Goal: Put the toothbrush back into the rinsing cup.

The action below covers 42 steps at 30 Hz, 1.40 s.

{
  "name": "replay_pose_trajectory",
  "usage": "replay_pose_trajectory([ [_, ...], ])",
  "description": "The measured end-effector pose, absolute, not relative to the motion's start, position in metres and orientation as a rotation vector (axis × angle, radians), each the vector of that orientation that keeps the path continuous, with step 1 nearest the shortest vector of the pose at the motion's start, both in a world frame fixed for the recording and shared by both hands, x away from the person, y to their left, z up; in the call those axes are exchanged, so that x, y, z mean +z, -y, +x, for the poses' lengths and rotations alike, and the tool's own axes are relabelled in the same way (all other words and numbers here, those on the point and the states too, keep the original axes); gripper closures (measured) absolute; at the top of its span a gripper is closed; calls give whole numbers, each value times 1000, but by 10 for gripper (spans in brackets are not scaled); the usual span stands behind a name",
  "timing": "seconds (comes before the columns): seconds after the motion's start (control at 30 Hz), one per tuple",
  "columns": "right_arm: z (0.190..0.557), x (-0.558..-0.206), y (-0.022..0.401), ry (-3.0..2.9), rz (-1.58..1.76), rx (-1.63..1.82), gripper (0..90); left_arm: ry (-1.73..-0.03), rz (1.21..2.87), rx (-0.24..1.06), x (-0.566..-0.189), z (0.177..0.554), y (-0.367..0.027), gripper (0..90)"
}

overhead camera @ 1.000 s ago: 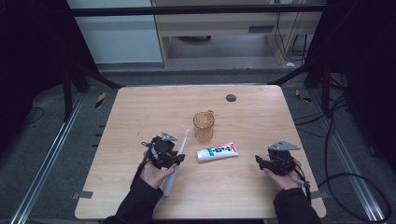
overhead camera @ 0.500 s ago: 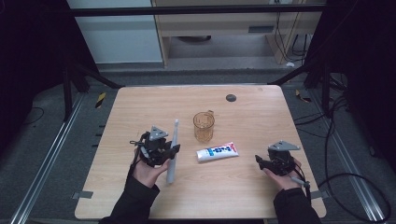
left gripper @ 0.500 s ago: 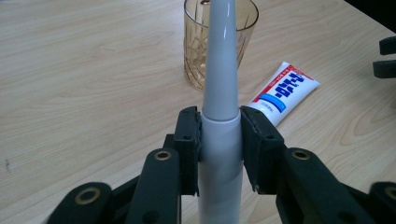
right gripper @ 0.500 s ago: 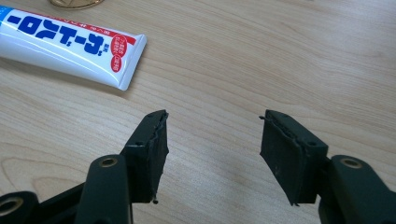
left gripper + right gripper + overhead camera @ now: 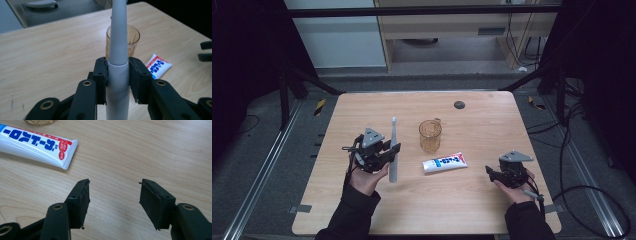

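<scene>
The left hand-held gripper [image 5: 117,80] clamps the electric toothbrush [image 5: 117,50] upright, just beside the amber cup [image 5: 430,135]; tilting could topple that cup. The right hand-held gripper [image 5: 113,202] gapes empty.

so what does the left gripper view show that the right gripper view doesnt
Left gripper view: its fingers clamped on a white electric toothbrush, with an amber cup standing just behind it.

Right gripper view: its own fingers apart, bare wood between them.

Both: the toothpaste tube lying on the wooden table.
</scene>
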State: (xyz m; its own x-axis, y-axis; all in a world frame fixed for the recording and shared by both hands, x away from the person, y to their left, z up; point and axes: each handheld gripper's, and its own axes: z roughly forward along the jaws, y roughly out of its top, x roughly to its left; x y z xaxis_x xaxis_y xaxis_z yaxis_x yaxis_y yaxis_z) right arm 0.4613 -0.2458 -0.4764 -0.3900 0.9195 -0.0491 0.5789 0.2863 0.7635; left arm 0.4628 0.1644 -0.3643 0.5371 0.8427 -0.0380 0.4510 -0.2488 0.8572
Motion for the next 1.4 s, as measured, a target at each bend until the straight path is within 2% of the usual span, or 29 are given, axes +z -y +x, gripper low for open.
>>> replay_pose_trajectory([
  [0.5,461,-476,249,-2048,1331,929,411,-1029,1700,612,-342,495,-155,683],
  [1.4,462,-477,251,-2037,1320,929,412,-1057,1511,630,-341,562,-140,683],
])
